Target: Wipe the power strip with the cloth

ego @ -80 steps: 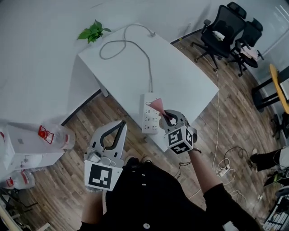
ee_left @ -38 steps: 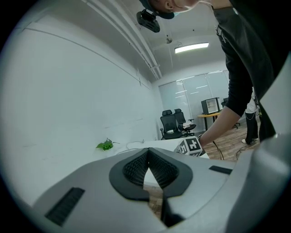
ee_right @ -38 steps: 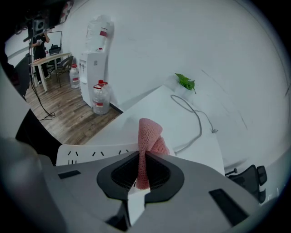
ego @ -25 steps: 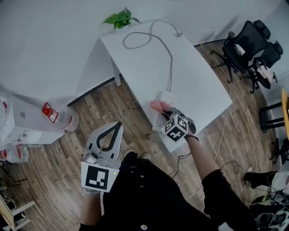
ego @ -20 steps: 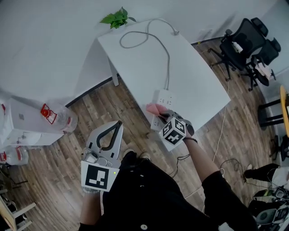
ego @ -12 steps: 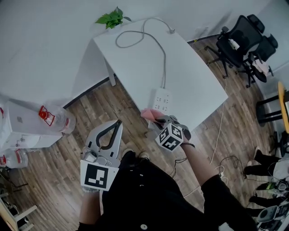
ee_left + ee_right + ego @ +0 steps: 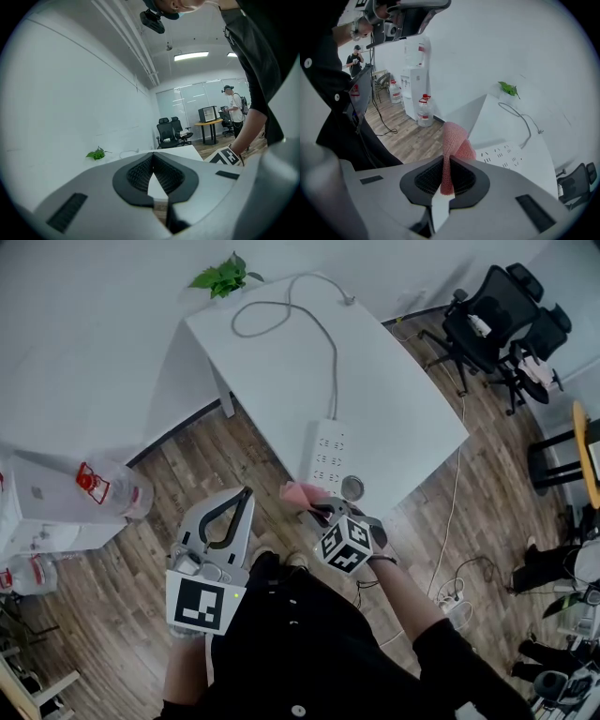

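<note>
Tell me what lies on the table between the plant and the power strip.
The grey cable, looped near the plant and running down to the power strip; the head view shows it.

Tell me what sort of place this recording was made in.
Most likely an office. Black swivel chairs stand on a wood-look floor, a plain white table carries a power strip, and a large water-cooler bottle stands on the floor.
</note>
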The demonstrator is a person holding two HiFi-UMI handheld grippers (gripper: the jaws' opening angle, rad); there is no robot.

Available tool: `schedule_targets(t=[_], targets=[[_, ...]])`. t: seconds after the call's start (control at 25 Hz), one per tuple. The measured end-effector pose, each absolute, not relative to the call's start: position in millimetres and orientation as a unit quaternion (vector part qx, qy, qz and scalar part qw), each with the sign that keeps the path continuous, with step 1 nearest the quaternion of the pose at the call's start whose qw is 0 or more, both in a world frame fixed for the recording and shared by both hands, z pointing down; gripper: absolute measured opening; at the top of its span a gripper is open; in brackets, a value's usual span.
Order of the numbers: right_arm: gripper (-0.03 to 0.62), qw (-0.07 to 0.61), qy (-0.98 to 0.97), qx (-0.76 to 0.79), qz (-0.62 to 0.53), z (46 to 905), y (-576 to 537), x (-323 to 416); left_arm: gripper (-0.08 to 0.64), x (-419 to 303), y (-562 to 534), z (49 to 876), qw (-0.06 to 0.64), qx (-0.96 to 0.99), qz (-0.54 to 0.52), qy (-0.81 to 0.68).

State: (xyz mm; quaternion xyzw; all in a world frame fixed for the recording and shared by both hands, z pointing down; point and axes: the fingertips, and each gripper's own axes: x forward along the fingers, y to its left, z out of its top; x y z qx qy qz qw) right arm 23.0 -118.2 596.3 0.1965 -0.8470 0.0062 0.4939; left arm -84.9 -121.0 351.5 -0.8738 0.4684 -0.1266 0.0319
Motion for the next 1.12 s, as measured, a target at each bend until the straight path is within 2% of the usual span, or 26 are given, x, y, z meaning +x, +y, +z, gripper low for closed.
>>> schedule_targets(t=[0.24,0.52,1.12], targets=[[0.051,0.486,-0.846,0.217,0.01,593.8,-115.4,22.3,0.014,-81.7,-120.7,351.6,0.035,-0.877,-0.129,0.46],[0.051,0.433,-0.848,0.306,0.007,554.2,-141.6,29.2,0.014,-76.6,-128.1,350.0,0.036,-0.885,-0.128,0.447],[0.051,0.256,-0.845,0.47,-0.006,412.1,-166.8,75.1,0.014,-35.1,-143.2,330.0,0.069,-0.909,-0.11,0.396]])
